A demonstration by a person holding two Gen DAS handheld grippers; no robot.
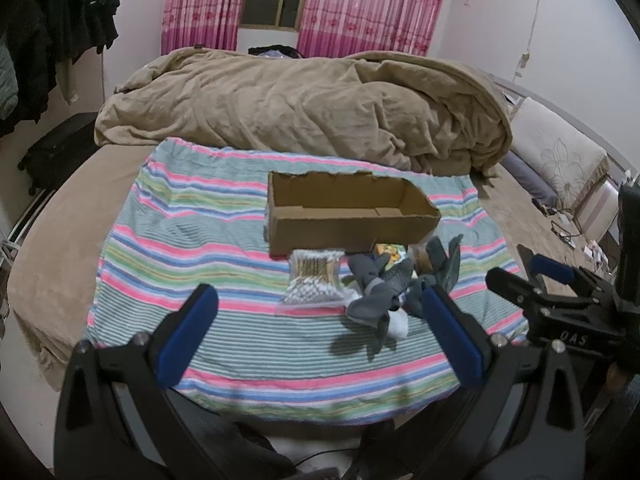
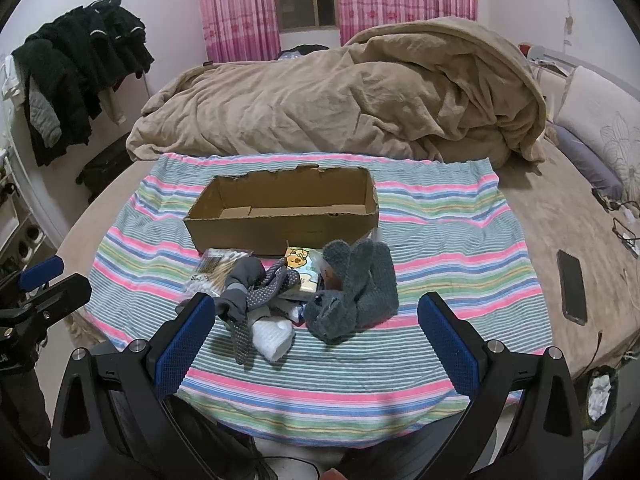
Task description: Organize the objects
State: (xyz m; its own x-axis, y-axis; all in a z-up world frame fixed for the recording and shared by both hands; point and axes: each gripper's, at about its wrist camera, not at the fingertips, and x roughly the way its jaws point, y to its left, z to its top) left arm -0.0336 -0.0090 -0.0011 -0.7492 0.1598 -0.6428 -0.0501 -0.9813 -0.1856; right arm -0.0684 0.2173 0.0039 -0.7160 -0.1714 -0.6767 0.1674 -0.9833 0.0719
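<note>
An empty open cardboard box [image 1: 352, 220] [image 2: 280, 216] sits on a striped cloth [image 1: 200, 240] [image 2: 440, 232] on the bed. In front of it lie a bag of cotton swabs [image 1: 316, 280] [image 2: 216, 272], grey dotted socks [image 1: 380, 292] [image 2: 256, 296], a white sock [image 2: 274, 336], a grey knit glove [image 2: 356, 292] and a cartoon-printed packet [image 2: 302, 264]. My left gripper [image 1: 320, 328] is open and empty, just short of the pile. My right gripper [image 2: 316, 332] is open and empty, also just short of it; it shows at the right of the left wrist view [image 1: 532, 280].
A crumpled tan blanket [image 2: 340, 100] fills the far half of the bed. A black phone [image 2: 572, 280] and cables [image 2: 624, 224] lie at the right. Pillows [image 2: 600, 128] are at the far right. Dark clothes [image 2: 80, 68] hang at the left.
</note>
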